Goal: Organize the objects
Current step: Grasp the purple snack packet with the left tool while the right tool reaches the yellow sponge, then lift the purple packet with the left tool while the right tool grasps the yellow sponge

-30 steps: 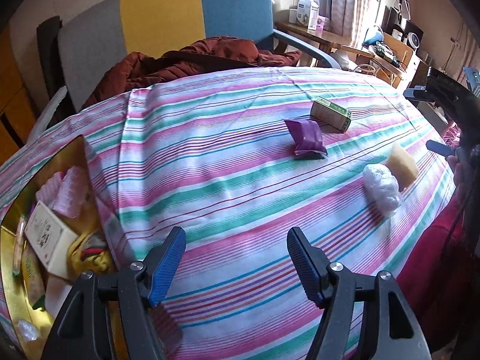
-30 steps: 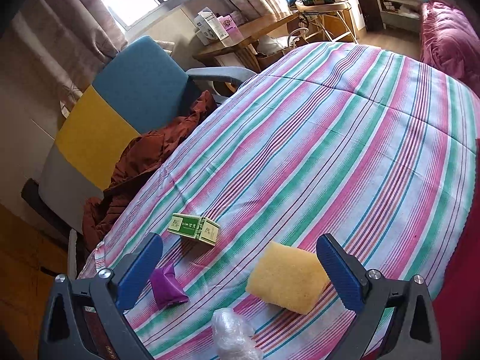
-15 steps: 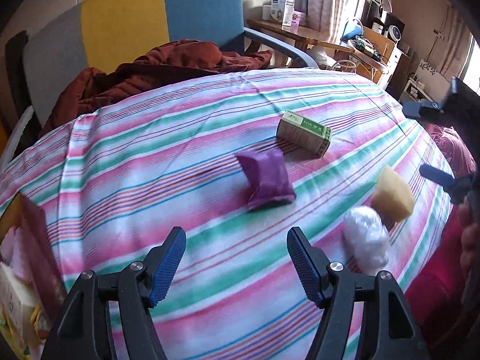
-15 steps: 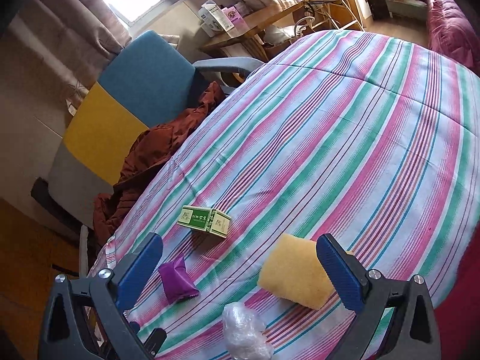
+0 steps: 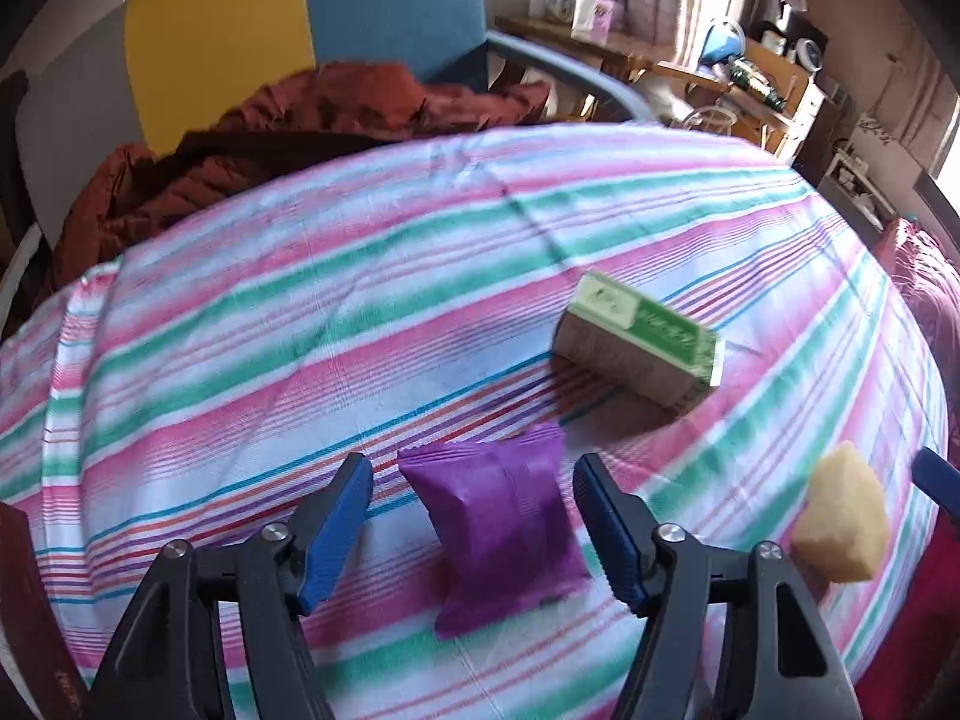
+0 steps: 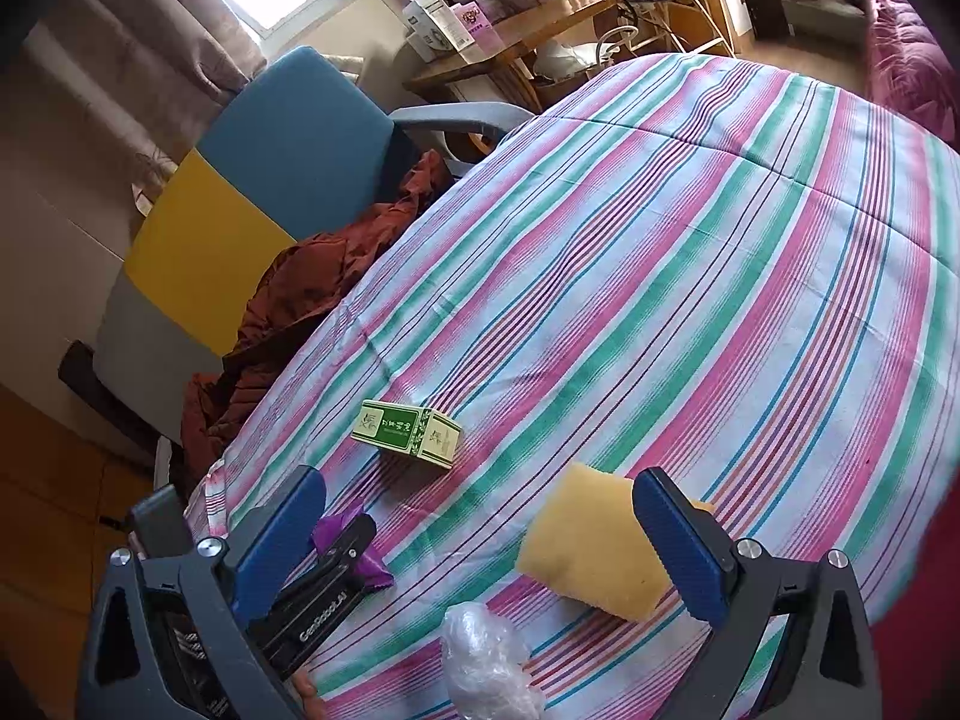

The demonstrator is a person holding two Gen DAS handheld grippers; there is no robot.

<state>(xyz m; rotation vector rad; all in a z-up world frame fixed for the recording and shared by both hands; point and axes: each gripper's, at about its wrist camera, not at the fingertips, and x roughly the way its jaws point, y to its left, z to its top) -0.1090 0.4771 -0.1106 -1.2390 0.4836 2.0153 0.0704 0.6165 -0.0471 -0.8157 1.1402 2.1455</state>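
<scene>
Purple sachet [image 5: 501, 525]: lying flat on the striped cloth [image 5: 300, 324] of the bench, between the wide-spread left tongs [image 5: 471, 516], not yet gripped. Green carton [image 5: 642, 339]: just beyond, green print too small to read. Yellow sponge [image 6: 591, 546]: near the bench edge, between the right tongs [image 6: 480, 546], spread wide, holding nothing. Crumpled clear plastic [image 6: 483, 657]: beside the sponge. All four items loose, none put away. Legible writing: partial lettering "GenRobot.AI" on the left tool [image 6: 318, 612].
</scene>
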